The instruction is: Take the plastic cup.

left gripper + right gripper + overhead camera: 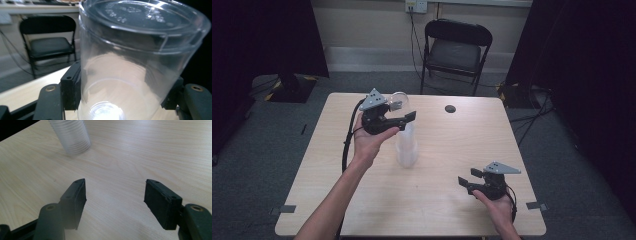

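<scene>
At frame centre the left claw (pixel 404 119) grips a clear plastic cup (pixel 140 62) above the cup stack (pixel 406 147), while the right claw (pixel 470 178) rests open on the counter (pixel 447 200) at lower right.

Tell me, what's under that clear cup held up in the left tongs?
Below the clear cup gripped by the left tongs stands a stack of clear cups on the wooden table. How many cups the stack holds can't be told, and whether the lifted cup has fully cleared it is unclear.
</scene>
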`<state>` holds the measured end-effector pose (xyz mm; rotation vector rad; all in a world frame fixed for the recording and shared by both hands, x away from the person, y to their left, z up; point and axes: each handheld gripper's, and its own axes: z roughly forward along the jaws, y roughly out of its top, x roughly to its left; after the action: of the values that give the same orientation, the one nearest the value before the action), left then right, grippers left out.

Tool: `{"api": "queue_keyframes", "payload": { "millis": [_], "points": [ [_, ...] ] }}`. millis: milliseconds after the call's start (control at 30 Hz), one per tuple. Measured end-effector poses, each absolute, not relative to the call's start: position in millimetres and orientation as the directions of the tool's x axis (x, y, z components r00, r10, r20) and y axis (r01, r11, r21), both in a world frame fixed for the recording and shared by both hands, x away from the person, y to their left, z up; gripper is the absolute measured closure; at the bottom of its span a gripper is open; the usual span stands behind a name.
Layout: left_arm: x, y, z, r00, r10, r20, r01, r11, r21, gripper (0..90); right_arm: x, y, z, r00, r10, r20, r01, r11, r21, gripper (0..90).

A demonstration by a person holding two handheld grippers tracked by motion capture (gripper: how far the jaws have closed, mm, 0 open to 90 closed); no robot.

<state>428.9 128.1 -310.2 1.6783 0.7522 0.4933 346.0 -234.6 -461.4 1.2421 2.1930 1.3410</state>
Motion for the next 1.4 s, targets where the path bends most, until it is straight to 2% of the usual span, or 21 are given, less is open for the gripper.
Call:
{"api": "queue_keyframes", "payload": {
  "millis": [167,667,933,1400],
  "points": [
    [422.4,133.3,-306.9,0.710,0.703,-0.049,0.202,-0.136,0.970,34.2,345.7,-233.2,-461.3,-0.589,0.788,0.181,0.521,0.199,0.830,34.3],
    [397.1,153.3,-313.8,0.729,0.667,-0.153,0.269,-0.074,0.960,35.2,342.3,-225.4,-460.1,-0.601,0.785,0.149,0.495,0.219,0.841,38.7],
    [389.0,156.1,-323.9,0.724,0.647,-0.241,0.352,-0.045,0.935,36.3,339.0,-217.1,-459.1,-0.605,0.790,0.102,0.469,0.249,0.847,42.0],
    [378.2,153.1,-346.3,0.741,0.617,-0.266,0.399,-0.085,0.913,36.8,337.3,-203.5,-455.3,-0.622,0.776,0.109,0.455,0.243,0.857,43.9]
  ]
}}
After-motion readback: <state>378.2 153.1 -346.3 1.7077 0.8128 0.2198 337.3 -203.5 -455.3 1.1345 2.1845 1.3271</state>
